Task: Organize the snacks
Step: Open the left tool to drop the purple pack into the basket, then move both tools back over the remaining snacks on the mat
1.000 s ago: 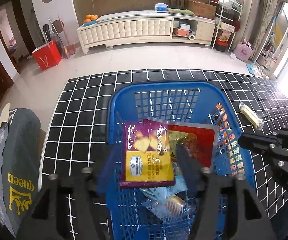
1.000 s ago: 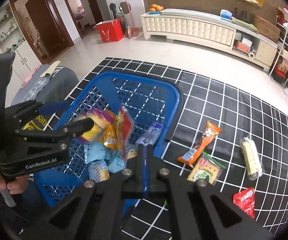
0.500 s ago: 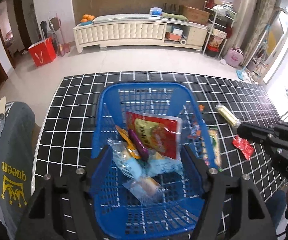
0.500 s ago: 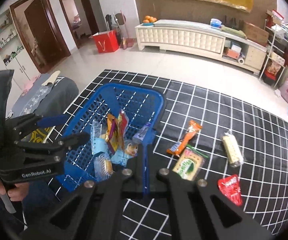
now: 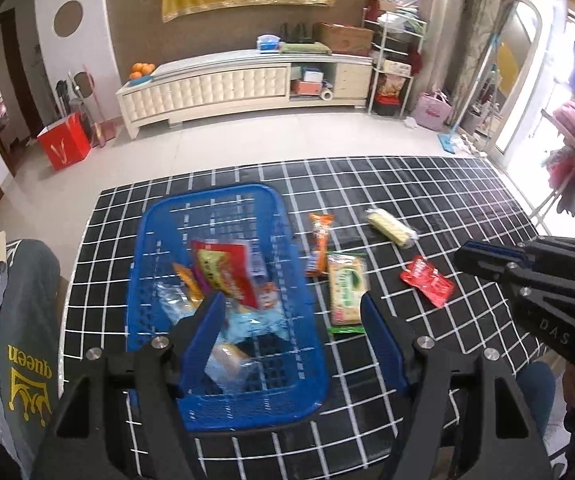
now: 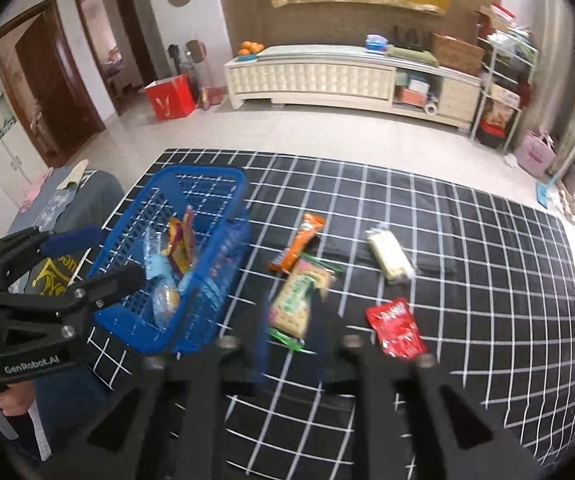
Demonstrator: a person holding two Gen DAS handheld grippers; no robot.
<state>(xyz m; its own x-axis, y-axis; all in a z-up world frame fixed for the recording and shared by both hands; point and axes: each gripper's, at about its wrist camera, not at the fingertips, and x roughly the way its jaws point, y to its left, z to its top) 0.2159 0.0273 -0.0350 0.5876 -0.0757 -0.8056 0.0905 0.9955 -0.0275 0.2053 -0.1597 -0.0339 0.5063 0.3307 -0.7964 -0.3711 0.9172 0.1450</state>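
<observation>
A blue basket holds several snack packs, a red one on top. On the black checked cloth lie an orange bar, a green cracker pack, a pale wafer pack and a red pouch. My left gripper is open and empty above the basket's near end. My right gripper is open and empty above the cracker pack.
The cloth-covered table ends at the floor beyond. A grey cushion with "queen" lies left of the table. A white TV cabinet and a red bag stand at the back.
My left gripper let the purple and yellow pack fall into the basket and pulled back up. My right gripper has opened and shifted right, over the cracker pack.
</observation>
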